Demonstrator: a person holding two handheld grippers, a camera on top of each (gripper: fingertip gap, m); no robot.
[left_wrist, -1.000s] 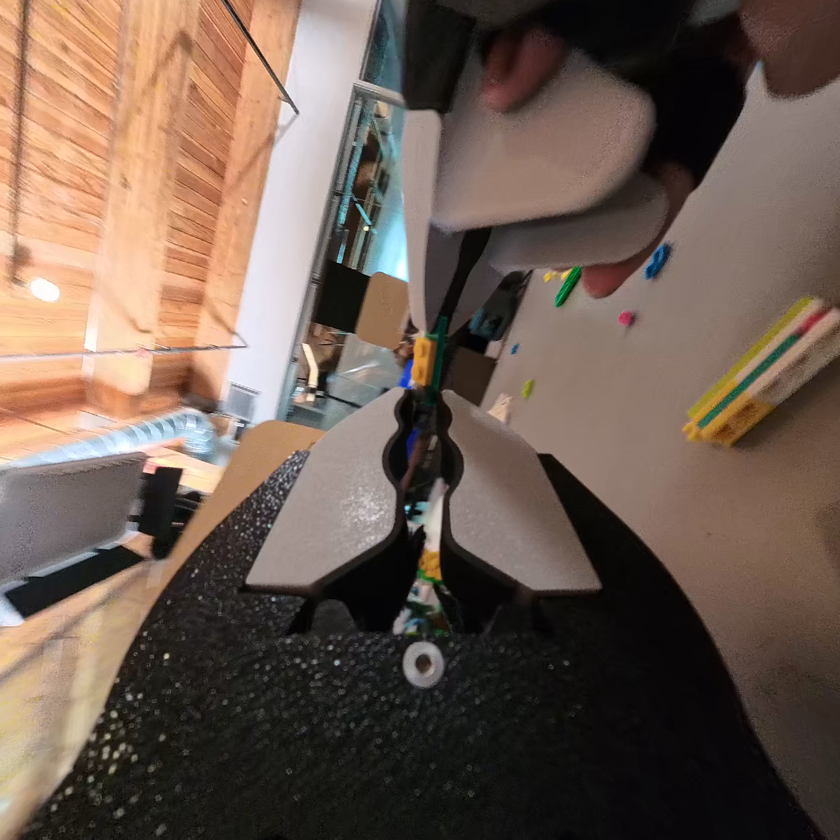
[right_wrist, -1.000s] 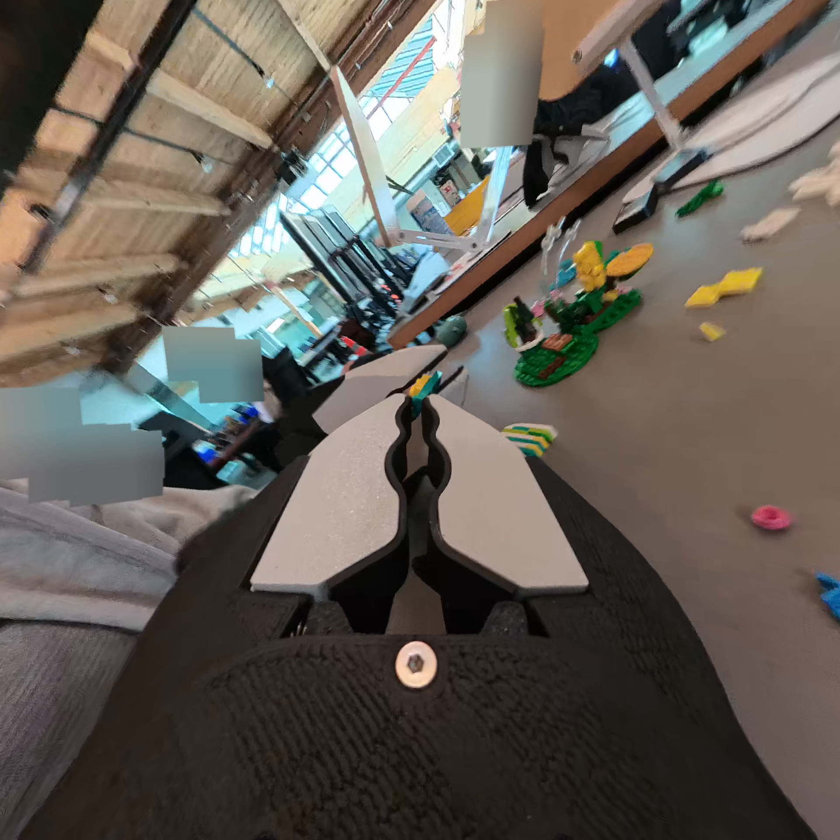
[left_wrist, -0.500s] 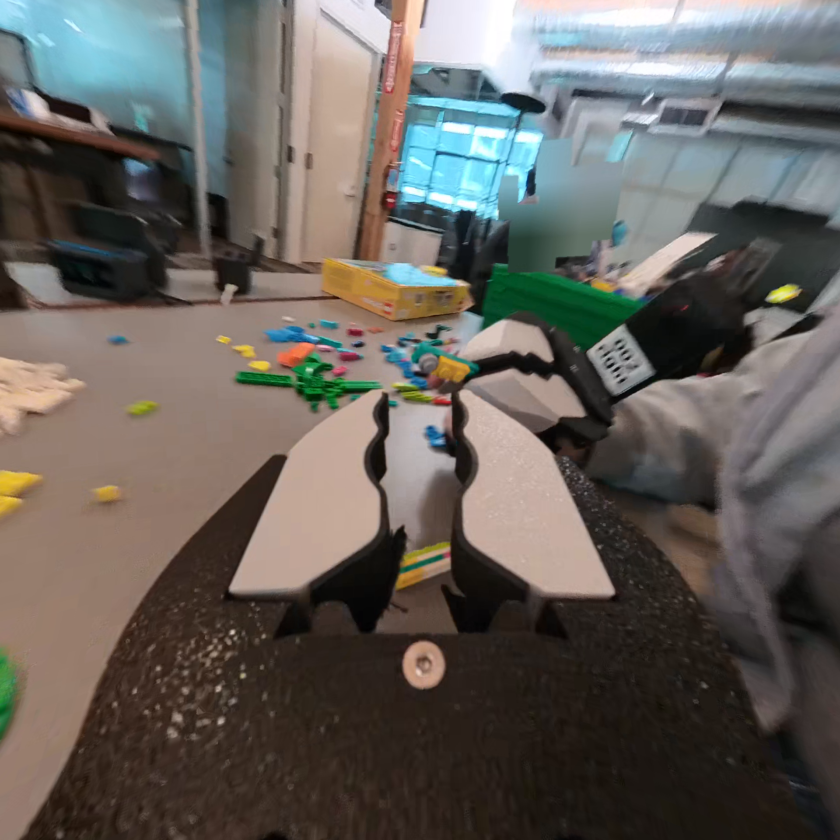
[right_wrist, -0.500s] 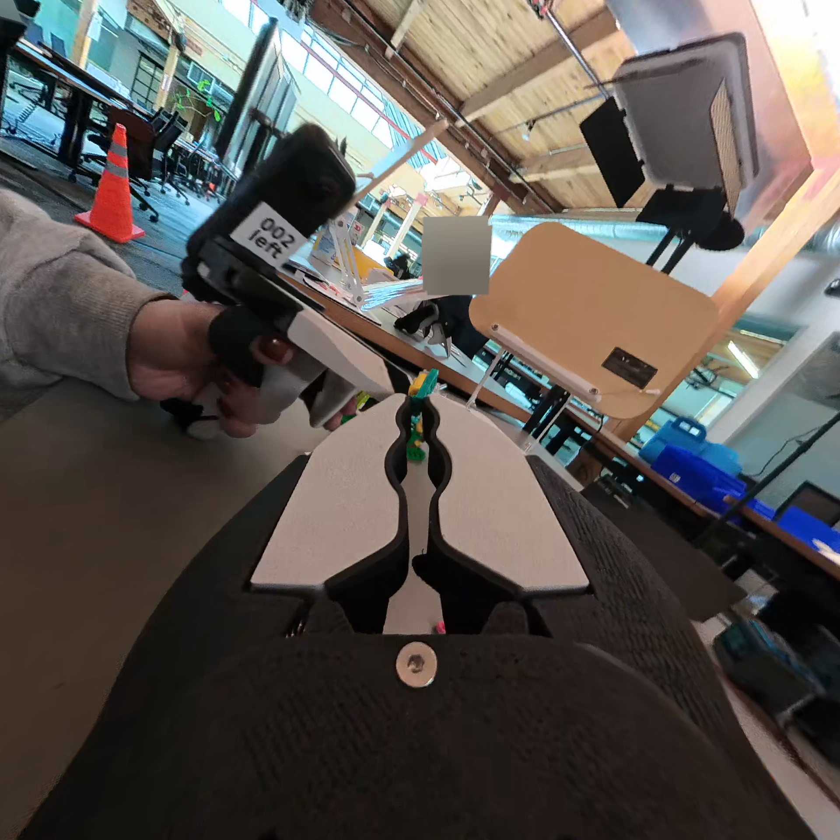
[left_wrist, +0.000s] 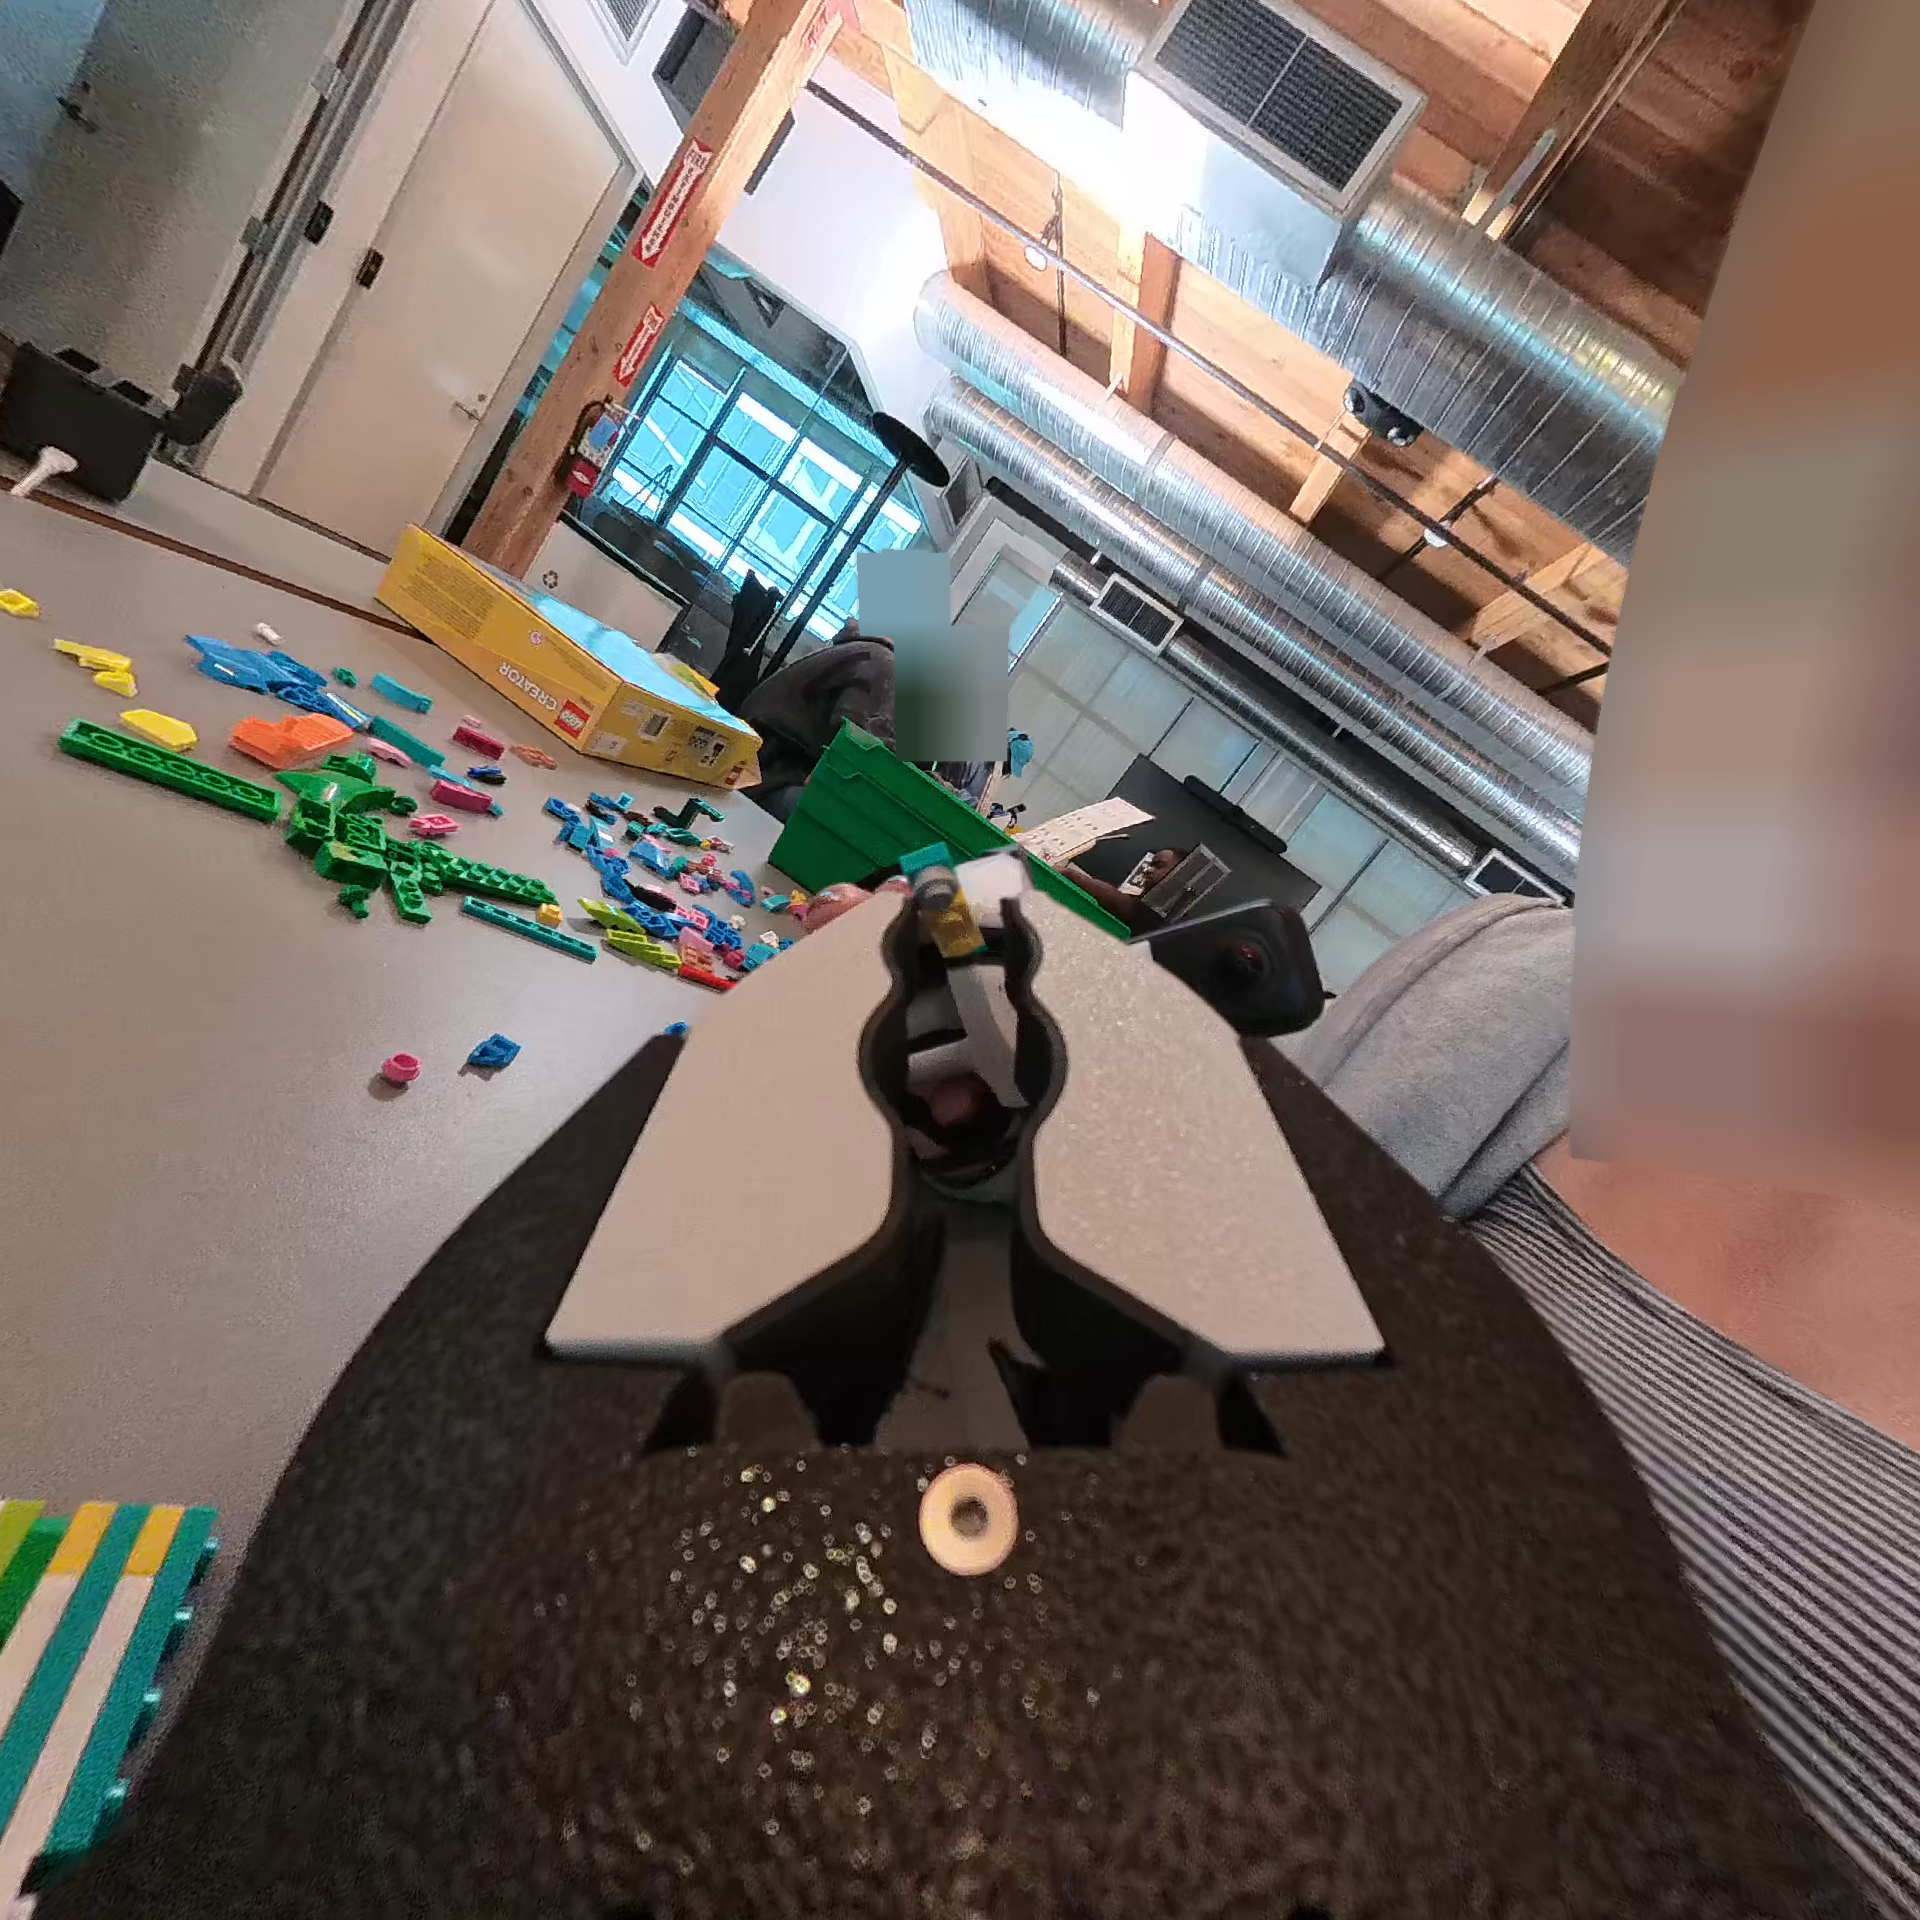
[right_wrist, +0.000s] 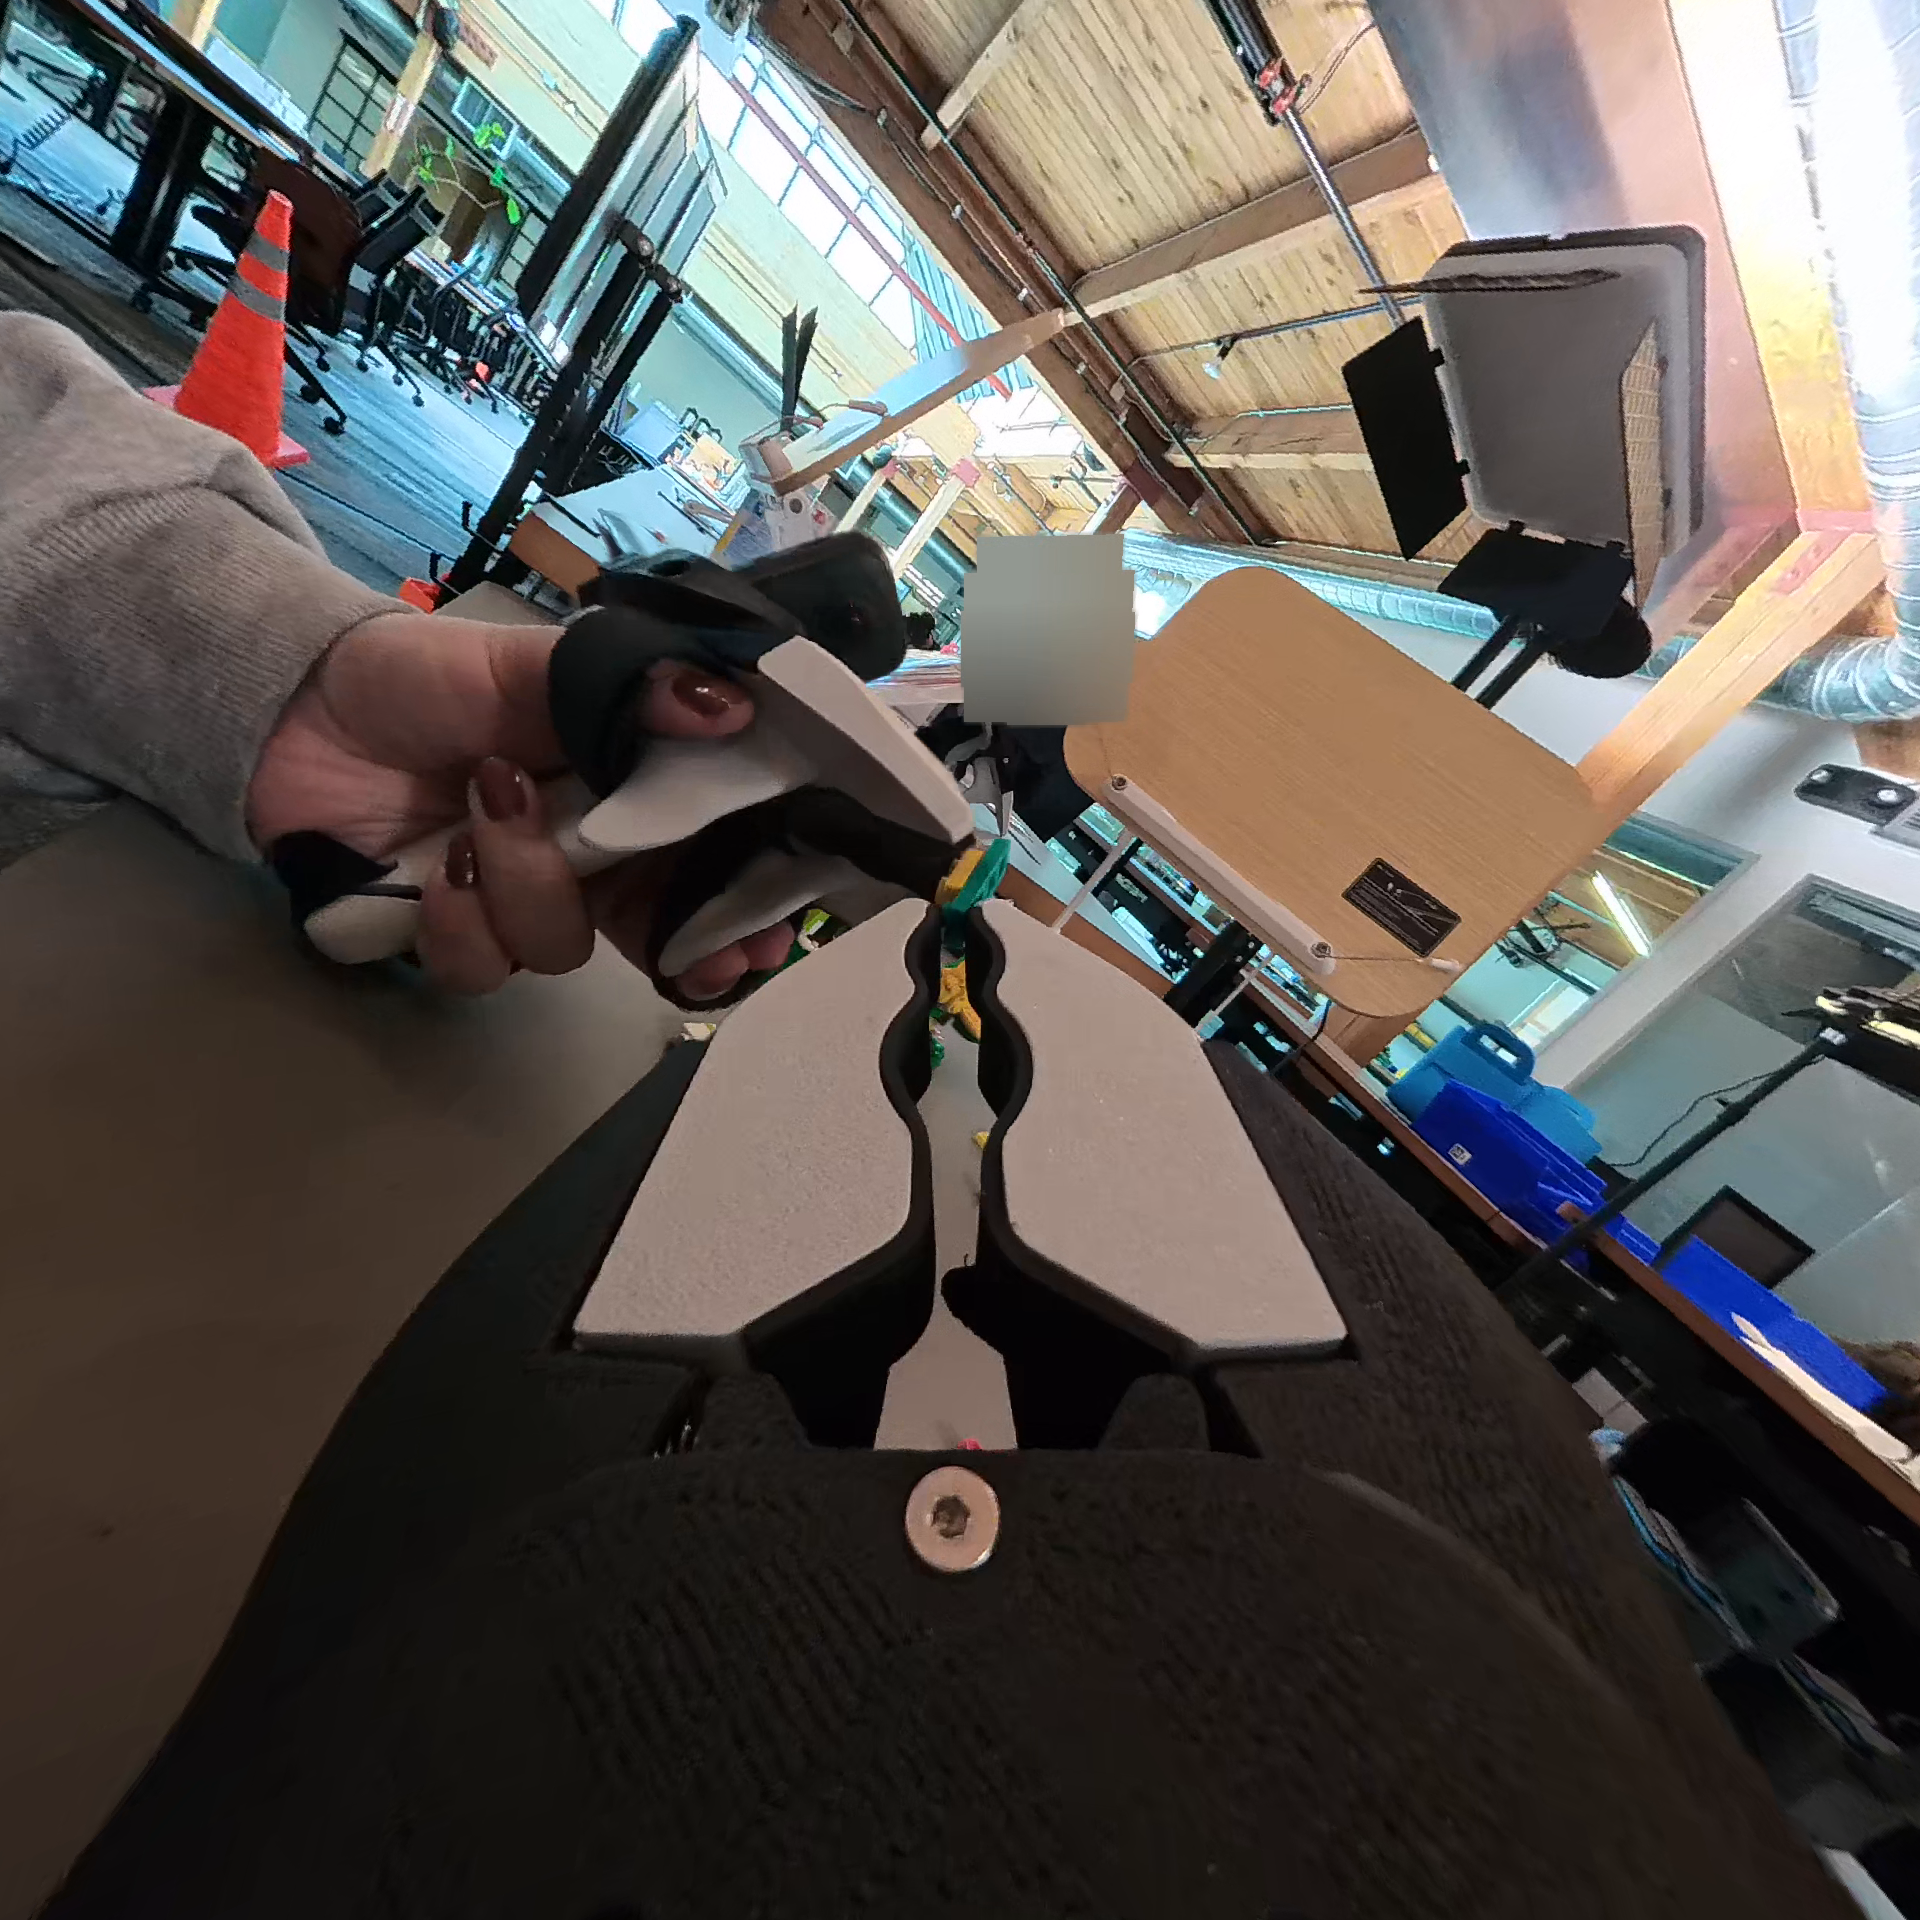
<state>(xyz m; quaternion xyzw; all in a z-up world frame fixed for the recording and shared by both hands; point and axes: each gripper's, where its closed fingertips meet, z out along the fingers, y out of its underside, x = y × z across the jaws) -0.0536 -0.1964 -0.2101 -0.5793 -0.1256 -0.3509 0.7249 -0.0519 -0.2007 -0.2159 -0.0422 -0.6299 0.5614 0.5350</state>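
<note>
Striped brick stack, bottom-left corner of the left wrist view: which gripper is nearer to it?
Left. The striped brick stack lies on the table right beside the left gripper's body, behind its fingertips. The right gripper sits out past those fingertips, farther off.

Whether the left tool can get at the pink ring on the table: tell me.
Likely not yet: the tabletop toward the pink ring is bare, but the left tool grips a yellow-teal piece.
</note>
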